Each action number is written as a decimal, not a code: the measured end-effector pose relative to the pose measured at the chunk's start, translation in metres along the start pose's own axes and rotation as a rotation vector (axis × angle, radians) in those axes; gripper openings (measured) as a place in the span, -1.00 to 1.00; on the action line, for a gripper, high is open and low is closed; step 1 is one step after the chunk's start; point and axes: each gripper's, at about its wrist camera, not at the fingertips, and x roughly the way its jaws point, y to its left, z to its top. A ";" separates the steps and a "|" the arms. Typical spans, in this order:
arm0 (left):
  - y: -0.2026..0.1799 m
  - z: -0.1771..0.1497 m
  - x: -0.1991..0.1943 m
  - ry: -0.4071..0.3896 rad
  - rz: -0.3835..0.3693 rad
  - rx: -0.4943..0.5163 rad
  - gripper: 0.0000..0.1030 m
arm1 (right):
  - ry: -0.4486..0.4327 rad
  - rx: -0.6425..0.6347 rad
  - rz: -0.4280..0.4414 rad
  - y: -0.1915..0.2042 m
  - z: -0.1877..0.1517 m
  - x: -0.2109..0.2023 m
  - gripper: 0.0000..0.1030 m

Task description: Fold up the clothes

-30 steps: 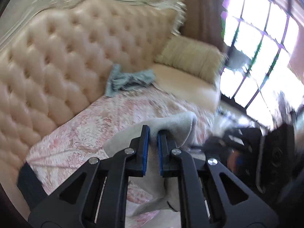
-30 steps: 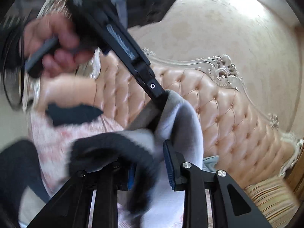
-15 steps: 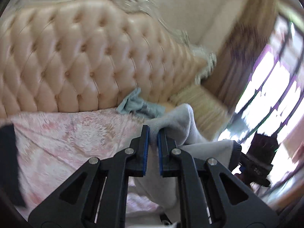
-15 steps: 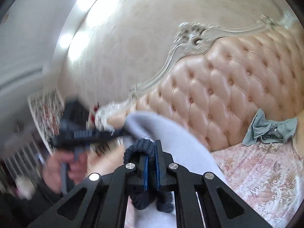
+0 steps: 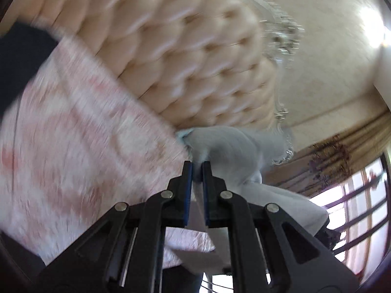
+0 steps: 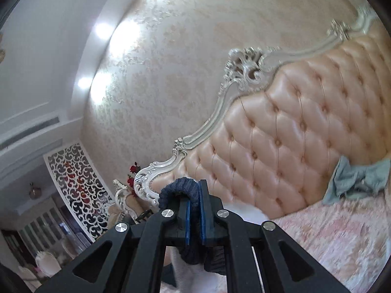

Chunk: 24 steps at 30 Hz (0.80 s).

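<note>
Grey fleece, a pale garment (image 5: 234,146) with a dark knitted cuff or hem (image 6: 179,190), hangs in the air between the two claws above the bed (image 5: 73,151). The left claw (image 5: 197,171) is pinched nearly shut on a bunch of the pale cloth, which bulges out just past its tips and trails down to its right. The right claw (image 6: 194,195) is clamped on the dark ribbed band, which loops over its left fingertip and droops below the jaws.

Judging from both grips being high and both cameras tilted toward the tufted headboard (image 6: 305,146), the garment is being held up and spread. To do that well, the two claws should stay level and pull apart until the edge between them runs taut, with no twist, before the cloth goes down flat on the pink patterned bedspread. Neither grip should loosen while it hangs.

A crumpled blue-green garment (image 6: 356,183) lies apart at the foot of the headboard. The left view is smeared, so finer detail there cannot be told.
</note>
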 end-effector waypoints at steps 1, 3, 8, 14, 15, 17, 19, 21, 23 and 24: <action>0.017 -0.007 0.004 0.015 0.015 -0.035 -0.82 | 0.004 0.014 -0.008 -0.003 -0.005 0.001 -0.89; 0.050 -0.020 0.012 0.045 0.045 -0.105 -0.82 | 0.011 0.037 -0.029 -0.011 -0.014 0.003 -0.89; 0.114 -0.066 0.025 0.112 0.130 -0.181 -0.80 | 0.088 0.108 -0.105 -0.040 -0.048 0.008 -0.89; 0.060 -0.114 0.031 0.151 0.060 0.270 0.18 | 0.133 0.125 -0.137 -0.054 -0.077 0.000 -0.89; 0.037 -0.122 0.031 0.120 0.054 0.424 0.18 | 0.140 0.108 -0.145 -0.052 -0.077 -0.001 -0.89; 0.003 -0.138 0.032 0.078 0.032 0.696 0.18 | 0.161 0.061 -0.163 -0.044 -0.075 -0.004 -0.89; -0.016 -0.145 0.042 0.106 -0.013 0.887 0.18 | 0.180 0.017 -0.178 -0.037 -0.074 -0.006 -0.89; -0.024 -0.141 0.057 0.199 -0.066 1.005 0.18 | 0.193 -0.001 -0.172 -0.033 -0.072 -0.007 -0.89; -0.033 -0.134 0.079 0.302 -0.061 1.142 0.18 | 0.202 -0.002 -0.171 -0.032 -0.072 -0.008 -0.89; -0.036 -0.136 0.085 0.335 -0.051 1.208 0.18 | 0.207 0.002 -0.175 -0.033 -0.072 -0.008 -0.89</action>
